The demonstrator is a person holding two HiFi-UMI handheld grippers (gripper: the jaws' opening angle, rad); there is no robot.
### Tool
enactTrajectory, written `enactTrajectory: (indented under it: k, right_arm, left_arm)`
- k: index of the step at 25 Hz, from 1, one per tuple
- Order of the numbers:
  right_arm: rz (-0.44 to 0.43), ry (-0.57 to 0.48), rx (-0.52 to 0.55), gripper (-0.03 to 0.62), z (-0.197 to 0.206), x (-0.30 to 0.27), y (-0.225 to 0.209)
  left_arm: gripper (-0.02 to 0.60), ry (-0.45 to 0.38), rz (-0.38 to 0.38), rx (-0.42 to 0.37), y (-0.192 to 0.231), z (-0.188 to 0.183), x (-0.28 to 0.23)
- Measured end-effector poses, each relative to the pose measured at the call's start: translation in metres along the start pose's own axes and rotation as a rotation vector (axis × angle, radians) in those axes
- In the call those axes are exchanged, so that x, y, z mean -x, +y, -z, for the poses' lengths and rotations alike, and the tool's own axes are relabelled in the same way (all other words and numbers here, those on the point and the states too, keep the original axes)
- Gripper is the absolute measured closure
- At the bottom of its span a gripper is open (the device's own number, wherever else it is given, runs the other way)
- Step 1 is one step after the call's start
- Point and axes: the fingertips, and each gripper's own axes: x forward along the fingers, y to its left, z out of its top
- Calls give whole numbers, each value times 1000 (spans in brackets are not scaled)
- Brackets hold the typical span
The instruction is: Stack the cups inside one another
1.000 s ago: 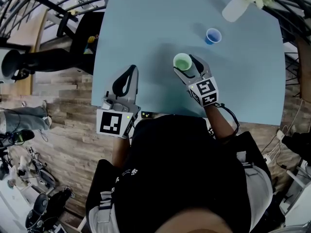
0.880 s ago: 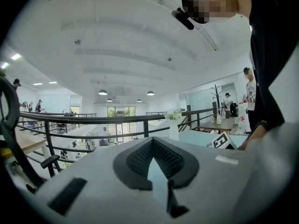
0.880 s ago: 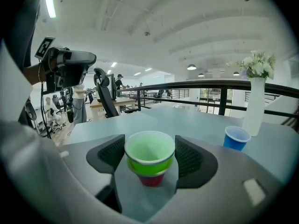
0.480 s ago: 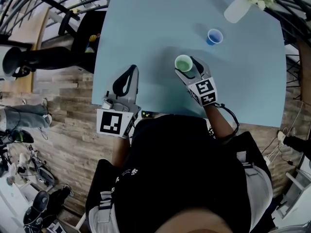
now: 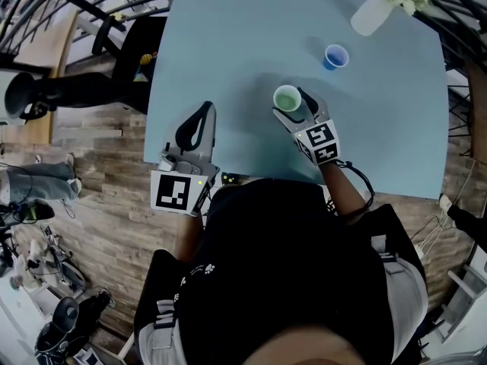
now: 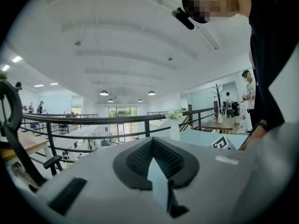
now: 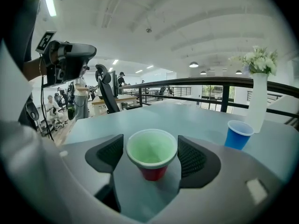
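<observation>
A green cup nested in a red cup (image 5: 287,98) sits upright between the jaws of my right gripper (image 5: 292,103), which is shut on it at the middle of the light blue table (image 5: 243,36). In the right gripper view the stacked cup (image 7: 152,148) fills the gap of the right gripper (image 7: 152,157), both pads against its sides. A blue cup (image 5: 334,56) stands alone farther back and to the right, also the blue cup (image 7: 238,135) in the right gripper view. My left gripper (image 5: 199,120) is shut and holds nothing at the table's near left edge, its pads (image 6: 140,160) pressed together.
A white vase with flowers (image 5: 373,10) stands at the far right corner of the table, the vase (image 7: 258,104) just behind the blue cup. Black railing runs behind the table. An office chair (image 5: 125,52) stands off the table's left side.
</observation>
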Motion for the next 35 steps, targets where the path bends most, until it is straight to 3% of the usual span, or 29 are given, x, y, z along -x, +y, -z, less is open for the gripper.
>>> enactTrajectory:
  k: [8, 16, 26, 35]
  right_arm:
    - [12, -90, -22, 236, -23, 14, -2]
    - [104, -196, -74, 342, -46, 40, -34]
    - [221, -206, -101, 417, -36, 72, -68]
    - [303, -213, -162, 410, -28, 93, -110]
  left_arm:
    - [594, -6, 20, 2, -3, -1, -4]
    - [594, -10, 76, 7, -16, -1, -22]
    - [594, -14, 152, 9, -36, -1, -49]
    - [594, -9, 205, -1, -62, -5, -73]
